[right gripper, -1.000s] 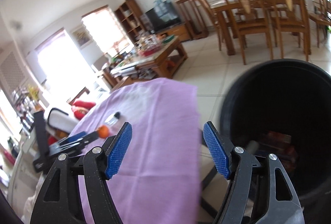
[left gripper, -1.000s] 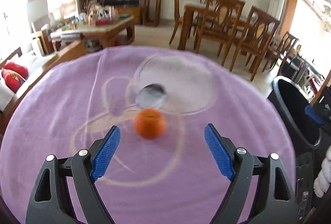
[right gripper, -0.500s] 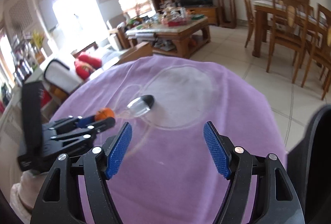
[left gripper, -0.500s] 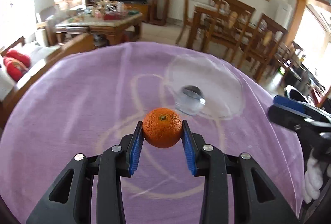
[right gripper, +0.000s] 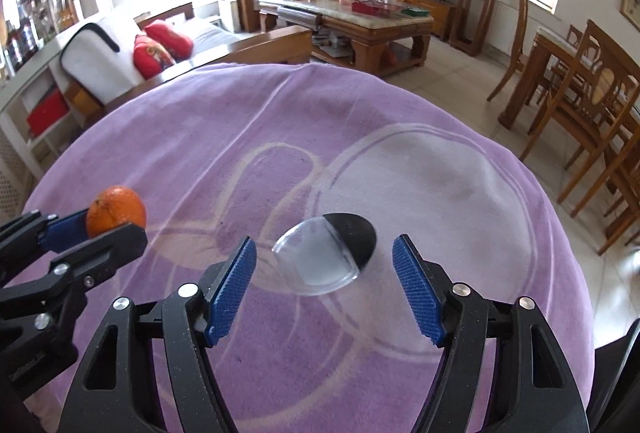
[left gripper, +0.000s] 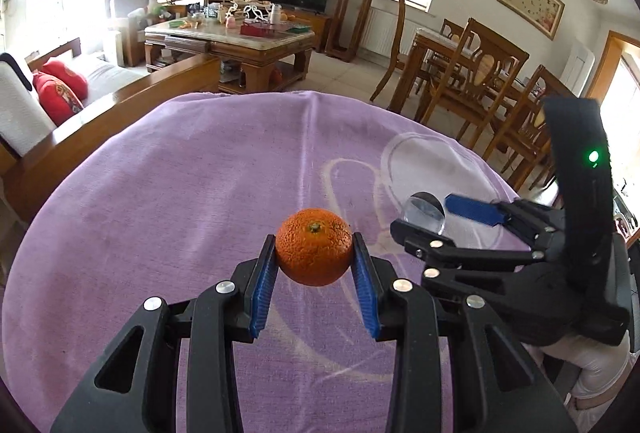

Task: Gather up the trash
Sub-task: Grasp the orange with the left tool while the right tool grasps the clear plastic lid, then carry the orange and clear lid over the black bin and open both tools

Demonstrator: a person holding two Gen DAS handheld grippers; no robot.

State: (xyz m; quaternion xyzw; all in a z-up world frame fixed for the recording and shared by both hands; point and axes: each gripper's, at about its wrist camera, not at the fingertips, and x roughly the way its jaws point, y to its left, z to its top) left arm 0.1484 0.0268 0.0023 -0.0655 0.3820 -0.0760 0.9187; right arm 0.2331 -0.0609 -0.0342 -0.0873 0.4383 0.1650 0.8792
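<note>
An orange is clamped between the blue pads of my left gripper, just above the purple cloth. The right wrist view shows the same orange at the far left, in the left gripper. A clear plastic cup with a black end lies on its side on the cloth. My right gripper straddles it, jaws closing, pads clear of the cup on both sides. From the left wrist view, the right gripper reaches the cup from the right.
The purple cloth covers a round table. A black bin rim shows at the lower right. Beyond are a wooden sofa with red cushions, a cluttered coffee table and dining chairs.
My left gripper shut on the orange and lifted it slightly. My right gripper swung from over the black bin to the table and now sits around the clear cup, jaws narrower.
</note>
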